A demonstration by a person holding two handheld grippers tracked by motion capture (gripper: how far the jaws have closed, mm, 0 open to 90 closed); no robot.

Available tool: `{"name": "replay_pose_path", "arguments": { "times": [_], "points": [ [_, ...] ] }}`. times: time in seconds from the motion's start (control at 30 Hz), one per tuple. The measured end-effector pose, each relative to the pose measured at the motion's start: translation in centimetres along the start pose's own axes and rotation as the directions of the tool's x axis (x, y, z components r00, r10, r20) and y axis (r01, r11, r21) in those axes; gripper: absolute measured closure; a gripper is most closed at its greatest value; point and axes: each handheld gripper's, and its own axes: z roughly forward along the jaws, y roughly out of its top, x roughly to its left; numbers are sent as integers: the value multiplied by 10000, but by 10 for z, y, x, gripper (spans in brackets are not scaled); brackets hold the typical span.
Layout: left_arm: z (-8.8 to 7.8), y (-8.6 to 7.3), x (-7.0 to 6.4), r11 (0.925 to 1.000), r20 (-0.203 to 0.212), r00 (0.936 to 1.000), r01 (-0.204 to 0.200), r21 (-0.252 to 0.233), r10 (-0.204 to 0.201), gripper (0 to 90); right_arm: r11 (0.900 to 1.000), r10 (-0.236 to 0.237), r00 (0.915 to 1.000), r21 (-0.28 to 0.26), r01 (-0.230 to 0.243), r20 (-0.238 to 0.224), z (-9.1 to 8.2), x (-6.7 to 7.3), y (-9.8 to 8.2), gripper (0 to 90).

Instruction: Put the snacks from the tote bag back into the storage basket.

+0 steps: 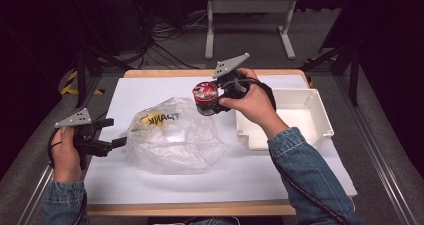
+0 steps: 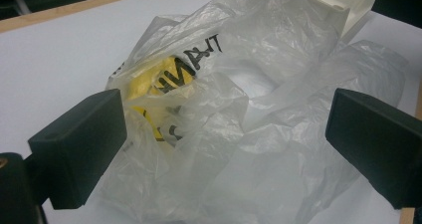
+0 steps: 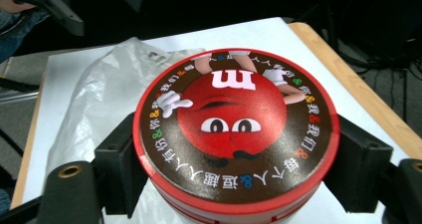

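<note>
A round red tin (image 3: 236, 134) with a red candy face on its brown lid is clamped between the jaws of my right gripper (image 3: 236, 171). In the high view the right gripper (image 1: 216, 102) holds that tin (image 1: 205, 97) in the air above the far edge of a crumpled clear plastic bag (image 1: 172, 135). The bag (image 2: 239, 114) has black lettering, and something yellow (image 2: 159, 87) shows through it. My left gripper (image 1: 116, 133) rests at the bag's left edge, its jaws wide apart and gripping nothing (image 2: 224, 159).
A white paper sheet (image 1: 280, 170) covers the wooden table. A shallow white tray (image 1: 320, 122) stands at the right, behind my right forearm. Beyond the table's far edge are a metal stand (image 1: 250, 15) and cables on the floor.
</note>
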Motion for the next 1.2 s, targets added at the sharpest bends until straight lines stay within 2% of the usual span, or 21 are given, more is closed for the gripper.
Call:
{"name": "replay_pose_path", "arguments": {
  "times": [0.2,0.43,0.47,0.53,0.63,0.73,0.83,1.07,1.2],
  "points": [
    [-1,-1,1,10000,-130,9999,47,44,-47,37,9998,199,9995,60,-201,257,-11,-12,-7,228],
    [-2,-2,6,9999,-397,9992,-84,137,89,39,9992,389,9973,92,-395,615,-24,-28,-18,228],
    [-1,-3,5,9999,-391,9992,34,139,-28,39,9989,455,9967,105,-463,672,-26,-31,-20,228],
    [-1,-3,6,9999,-398,9992,14,167,-8,39,9987,490,9961,118,-499,731,-28,-33,-21,228],
    [-1,-3,6,9998,-399,9992,49,195,-41,39,9978,630,9929,157,-649,1005,-36,-43,-28,229],
    [0,-3,6,9997,-405,9992,-8,226,17,38,9966,786,9908,149,-807,1100,-40,-48,-32,229],
    [0,-3,6,9997,-409,9991,74,234,-65,38,9945,986,9855,221,-1026,1378,-46,-59,-42,229],
    [1,-3,7,9995,-417,9991,8,331,6,39,9926,1084,9803,368,-1159,1650,-49,-71,-56,228],
    [-1,-4,7,9996,-482,9988,118,273,-105,42,9915,1126,9763,434,-1226,1847,-51,-79,-65,228]
  ]
}}
